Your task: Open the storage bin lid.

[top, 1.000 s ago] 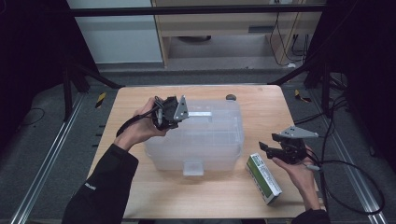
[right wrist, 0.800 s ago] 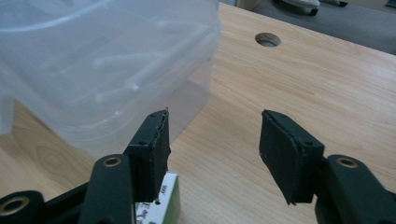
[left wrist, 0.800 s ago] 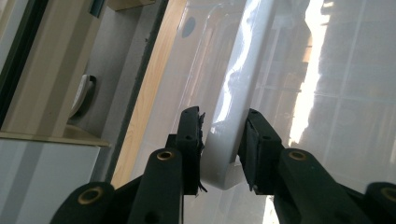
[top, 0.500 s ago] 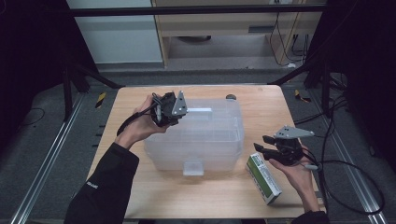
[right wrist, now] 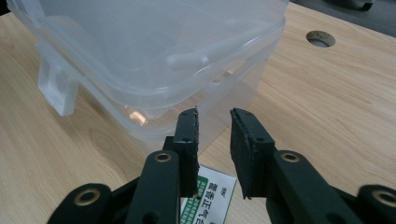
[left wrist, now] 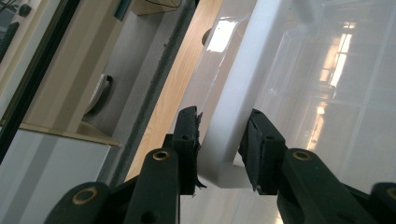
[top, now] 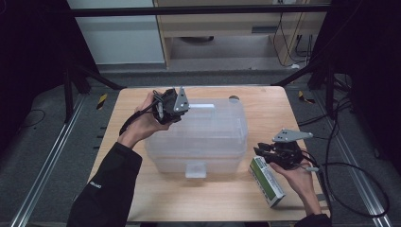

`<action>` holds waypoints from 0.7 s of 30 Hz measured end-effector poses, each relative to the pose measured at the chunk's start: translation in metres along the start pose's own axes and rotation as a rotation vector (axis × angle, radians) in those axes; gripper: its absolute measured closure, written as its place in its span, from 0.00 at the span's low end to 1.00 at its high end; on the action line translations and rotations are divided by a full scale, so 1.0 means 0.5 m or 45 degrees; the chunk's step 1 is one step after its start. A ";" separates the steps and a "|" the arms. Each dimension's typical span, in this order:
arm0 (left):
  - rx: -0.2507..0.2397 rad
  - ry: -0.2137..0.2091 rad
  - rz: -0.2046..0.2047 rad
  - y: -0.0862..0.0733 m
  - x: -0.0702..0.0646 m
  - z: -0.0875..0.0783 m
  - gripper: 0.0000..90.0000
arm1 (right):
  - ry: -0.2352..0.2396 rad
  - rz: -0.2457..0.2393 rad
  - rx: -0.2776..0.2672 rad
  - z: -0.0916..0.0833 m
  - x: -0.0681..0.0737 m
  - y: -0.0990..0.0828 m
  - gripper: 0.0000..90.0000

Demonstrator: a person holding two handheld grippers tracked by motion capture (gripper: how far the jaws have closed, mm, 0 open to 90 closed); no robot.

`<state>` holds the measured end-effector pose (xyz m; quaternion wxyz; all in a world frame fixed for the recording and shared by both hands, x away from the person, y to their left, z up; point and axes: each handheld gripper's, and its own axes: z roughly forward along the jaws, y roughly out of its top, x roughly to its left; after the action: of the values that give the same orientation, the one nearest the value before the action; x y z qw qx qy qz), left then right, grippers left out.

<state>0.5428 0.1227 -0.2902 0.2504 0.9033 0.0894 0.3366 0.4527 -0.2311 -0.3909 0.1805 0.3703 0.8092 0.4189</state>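
- Where the left forearm reaches in from the bottom of the high view, we see its hand raised over the far left corner of the bin, holding the left gripper tipped down toward the lid.
- In the left gripper view, its jaws straddle the white latch on the lid's edge; both pads sit against or just beside it, so we take the latch as pinched, though how firm the hold is we cannot tell.
- The right hand lies low at the near right of the table, palm up, with the right gripper pointing left toward the bin.
- Its jaws stand a narrow gap apart with nothing between them; the box shows just under them.
- We count two grippers, one bin, one box, and one round hole in the tabletop.
- The bin is clear plastic, rectangular, its lid on, with a second latch on the near side; it sits mid-table.
- The box is green and white with printed text, lying flat near the right front edge, just beside the bin's right corner.
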 end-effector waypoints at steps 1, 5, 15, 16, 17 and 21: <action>-0.004 0.005 -0.002 0.000 0.001 0.001 0.75 | 0.010 -0.002 -0.001 0.001 0.000 0.000 0.84; -0.001 0.021 -0.006 0.003 0.005 0.001 0.75 | 0.025 -0.001 0.002 0.004 0.003 0.000 0.88; -0.005 0.054 -0.035 0.007 0.016 0.006 0.74 | 0.075 0.010 -0.014 0.011 0.009 0.001 0.96; -0.006 0.060 -0.039 0.007 0.017 0.007 0.74 | 0.076 0.009 -0.018 0.011 0.010 0.001 0.97; -0.007 0.061 -0.045 0.008 0.018 0.007 0.74 | 0.080 0.009 -0.019 0.011 0.010 0.002 0.97; -0.011 0.071 -0.060 0.009 0.025 0.010 0.73 | 0.097 0.023 -0.040 0.013 0.012 0.003 1.00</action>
<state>0.5553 0.1212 -0.2842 0.2596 0.8902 0.1161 0.3560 0.4531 -0.2224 -0.3934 0.1516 0.3584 0.8055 0.4469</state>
